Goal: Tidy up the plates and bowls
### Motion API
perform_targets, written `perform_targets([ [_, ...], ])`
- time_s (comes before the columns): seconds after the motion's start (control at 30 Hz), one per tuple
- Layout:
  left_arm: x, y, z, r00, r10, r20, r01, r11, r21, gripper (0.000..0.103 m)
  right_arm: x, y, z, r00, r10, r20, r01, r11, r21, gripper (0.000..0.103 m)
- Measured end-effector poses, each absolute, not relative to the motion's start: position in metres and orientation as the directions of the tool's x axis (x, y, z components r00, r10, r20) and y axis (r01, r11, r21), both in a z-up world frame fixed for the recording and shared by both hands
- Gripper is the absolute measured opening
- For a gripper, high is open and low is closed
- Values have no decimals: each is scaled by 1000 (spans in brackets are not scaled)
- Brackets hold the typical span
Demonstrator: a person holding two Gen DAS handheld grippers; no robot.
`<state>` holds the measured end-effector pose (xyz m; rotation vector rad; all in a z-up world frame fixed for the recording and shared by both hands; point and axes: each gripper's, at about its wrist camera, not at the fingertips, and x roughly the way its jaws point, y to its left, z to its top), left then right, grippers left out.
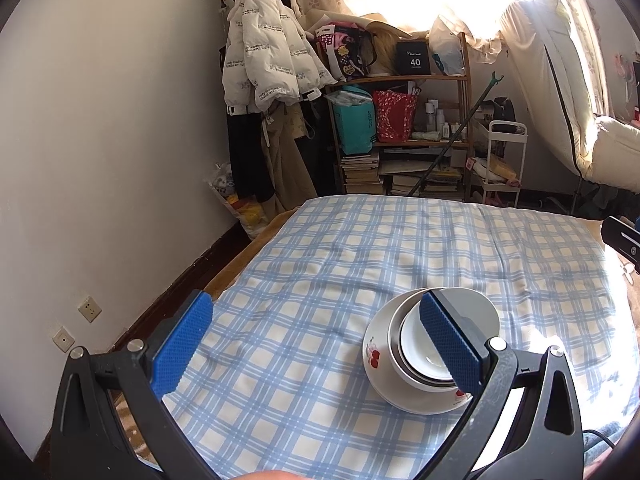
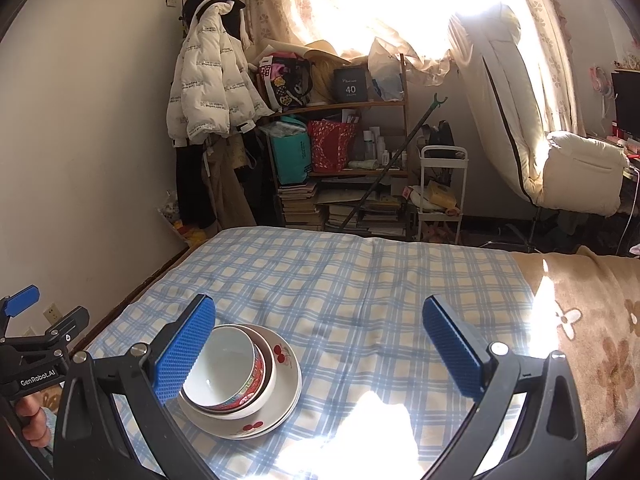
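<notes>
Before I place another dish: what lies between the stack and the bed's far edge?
Only bare checked sheet lies between the stacked bowls and plates and the far edge, in both wrist views.

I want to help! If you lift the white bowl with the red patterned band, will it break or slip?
The white bowl with the red patterned band looks glazed, so probably slippery and breakable. It sits loosely nested in another bowl on cherry-printed plates, so it should lift free.
</notes>
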<state>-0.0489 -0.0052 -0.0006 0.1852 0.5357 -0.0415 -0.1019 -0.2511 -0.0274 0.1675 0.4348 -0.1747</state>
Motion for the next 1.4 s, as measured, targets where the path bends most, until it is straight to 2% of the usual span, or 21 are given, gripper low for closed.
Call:
perform_targets([
  [1.4, -48, -2, 1, 857, 14, -516, 86, 982, 168, 102, -100, -252, -25, 890, -129, -437, 201, 972, 122, 103],
])
